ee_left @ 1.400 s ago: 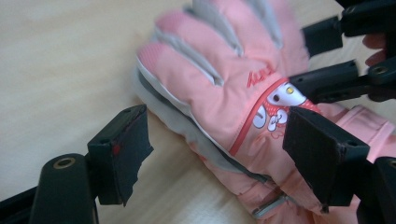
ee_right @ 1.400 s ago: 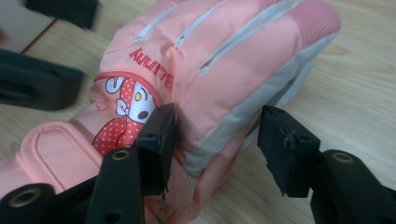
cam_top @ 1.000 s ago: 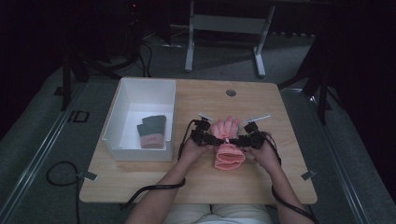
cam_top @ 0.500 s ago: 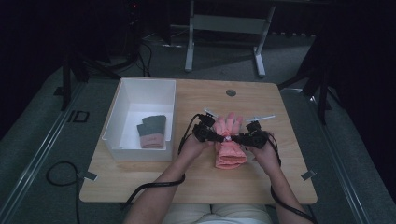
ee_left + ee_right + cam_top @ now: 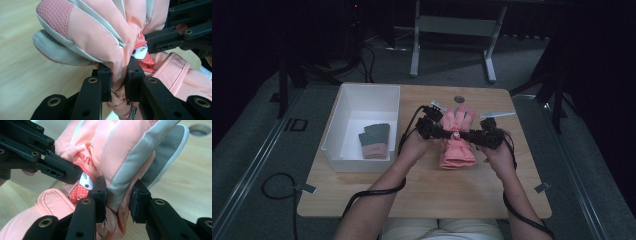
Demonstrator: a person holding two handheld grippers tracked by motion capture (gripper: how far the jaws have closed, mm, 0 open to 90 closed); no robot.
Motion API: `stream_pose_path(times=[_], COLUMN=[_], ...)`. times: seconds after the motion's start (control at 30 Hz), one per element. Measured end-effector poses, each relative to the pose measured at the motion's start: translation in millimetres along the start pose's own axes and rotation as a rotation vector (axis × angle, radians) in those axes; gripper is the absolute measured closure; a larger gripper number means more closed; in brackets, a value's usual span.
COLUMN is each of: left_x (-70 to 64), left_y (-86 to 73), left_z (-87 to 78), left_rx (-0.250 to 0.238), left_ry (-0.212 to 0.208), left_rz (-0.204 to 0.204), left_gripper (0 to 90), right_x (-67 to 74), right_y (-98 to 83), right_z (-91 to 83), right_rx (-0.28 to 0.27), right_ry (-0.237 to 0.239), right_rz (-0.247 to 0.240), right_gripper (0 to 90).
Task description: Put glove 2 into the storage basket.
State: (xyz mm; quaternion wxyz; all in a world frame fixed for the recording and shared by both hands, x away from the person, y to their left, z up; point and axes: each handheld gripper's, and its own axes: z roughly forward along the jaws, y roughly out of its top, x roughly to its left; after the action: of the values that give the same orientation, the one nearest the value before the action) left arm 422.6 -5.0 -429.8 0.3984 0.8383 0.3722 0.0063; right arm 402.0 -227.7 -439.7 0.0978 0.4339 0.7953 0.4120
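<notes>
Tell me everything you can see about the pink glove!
The pink glove is a puffy winter glove of smooth padded fabric, with pale grey trim, textured fingertip patches and a small cartoon badge near the wrist. It hangs just above the wooden table, fingers pointing away from the person, cuff nearest them. The left hand-held gripper pinches one side and the right hand-held gripper pinches the other.

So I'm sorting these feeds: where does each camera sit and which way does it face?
High view: above the person's side, looking forward and down at the table; forearms, both hands show.
Left gripper view: rides the left gripper, looking along its jaws.
Right gripper view: rides the right gripper, likewise.
All share the pink gloves, clamped from both sides.
</notes>
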Motion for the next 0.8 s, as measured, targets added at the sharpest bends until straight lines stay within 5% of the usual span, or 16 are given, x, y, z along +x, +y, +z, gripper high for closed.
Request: stream_pose_path(times=[0.8], left_x=[30.8], left_y=[38.8], left_z=[-115.7], left_rx=[-0.021], left_ry=[0.066], left_rz=[-0.008], left_gripper=[77.1], right_x=[65.9], right_y=[100.6], right_z=[-3.2], right_rx=[-0.062], right_ry=[0.039], right_rz=[-0.064], right_gripper=[69.9])
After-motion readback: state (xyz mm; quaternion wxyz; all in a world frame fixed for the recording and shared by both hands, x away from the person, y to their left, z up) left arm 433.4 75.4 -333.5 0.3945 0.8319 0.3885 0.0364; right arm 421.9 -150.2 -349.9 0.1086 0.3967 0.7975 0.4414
